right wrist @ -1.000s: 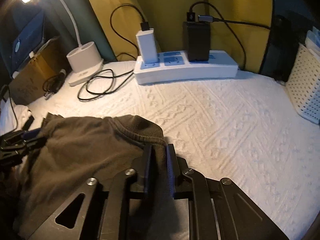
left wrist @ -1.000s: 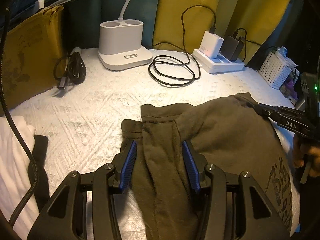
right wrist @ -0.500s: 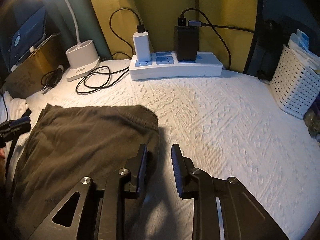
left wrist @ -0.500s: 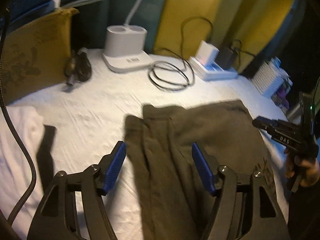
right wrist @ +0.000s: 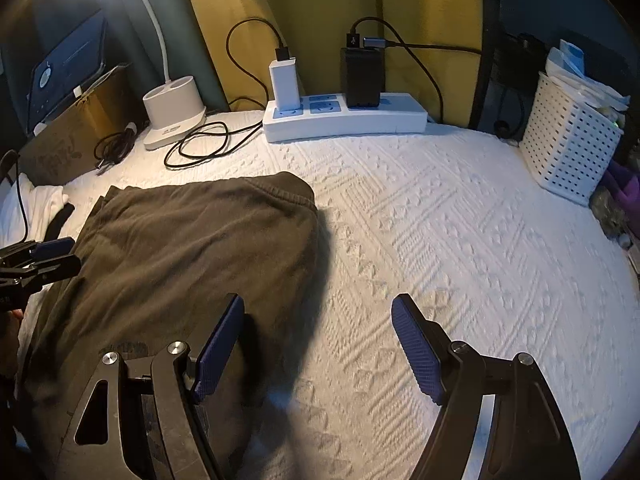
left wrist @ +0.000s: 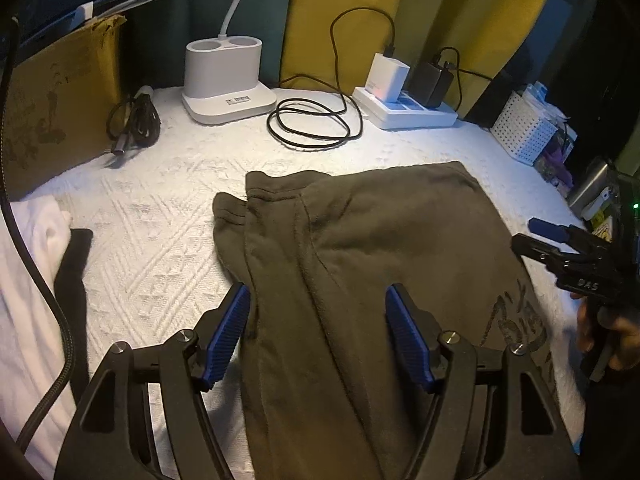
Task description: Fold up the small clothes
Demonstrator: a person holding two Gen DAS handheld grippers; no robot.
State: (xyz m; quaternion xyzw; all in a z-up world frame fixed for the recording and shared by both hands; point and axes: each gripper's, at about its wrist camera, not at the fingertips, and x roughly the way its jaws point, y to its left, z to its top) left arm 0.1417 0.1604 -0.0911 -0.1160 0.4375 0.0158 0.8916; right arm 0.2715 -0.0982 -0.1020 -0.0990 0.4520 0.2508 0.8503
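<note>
An olive-brown garment [left wrist: 360, 248] lies folded flat on the white textured cover [left wrist: 160, 240], a dark print near its right edge. My left gripper [left wrist: 318, 322] is open above the garment's near left part; the cloth lies under the gap and the blue pads [left wrist: 230, 330] do not press it. In the right wrist view the garment [right wrist: 192, 248] lies to the left. My right gripper [right wrist: 320, 338] has its jaws opening, with only bare cover [right wrist: 440, 240] between them and its left finger over the garment's right edge. Each gripper shows at the edge of the other's view.
At the back stand a white lamp base [left wrist: 226, 80], a coiled black cable [left wrist: 312, 128] and a power strip [right wrist: 344, 118] with chargers. A white perforated basket [right wrist: 568, 148] sits at the right. A cardboard box [left wrist: 56, 108], white cloth [left wrist: 28, 280] and a black piece lie left.
Both grippers have let go of the garment, opened wide and drawn back toward me. The garment has settled flat on the cover.
</note>
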